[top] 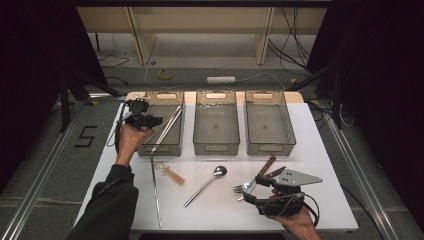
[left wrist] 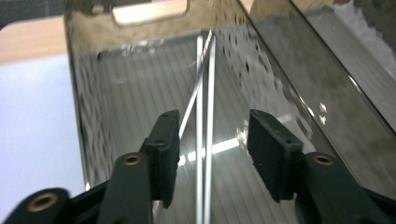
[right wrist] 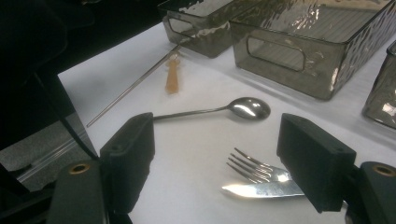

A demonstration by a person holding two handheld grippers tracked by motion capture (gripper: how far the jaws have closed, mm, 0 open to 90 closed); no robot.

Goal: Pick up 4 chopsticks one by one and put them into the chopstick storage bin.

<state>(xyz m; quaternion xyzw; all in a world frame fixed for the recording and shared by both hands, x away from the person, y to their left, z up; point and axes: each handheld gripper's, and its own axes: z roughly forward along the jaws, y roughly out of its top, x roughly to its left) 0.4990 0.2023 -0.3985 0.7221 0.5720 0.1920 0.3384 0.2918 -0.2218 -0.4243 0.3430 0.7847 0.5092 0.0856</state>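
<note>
The left hand-held gripper (left wrist: 212,154) hangs half open over the far-left bin (top: 176,148), metal rod (left wrist: 204,140) loose between its pads, propped against the rim; a nudge could tip it out.

Two empty bins (top: 216,127) (top: 268,127), a spoon (top: 206,184) (bowl up), one wooden spatula (top: 171,173).

A white rectangular desk (top: 220,200) carries three smoky clear plastic bins (top: 216,130) in a row, a thin metal rod (top: 155,187), a steel spoon (top: 206,185), a steel fork (top: 242,188), a wooden-handled knife (top: 265,167) and a small tan wooden stick (top: 172,175).
</note>
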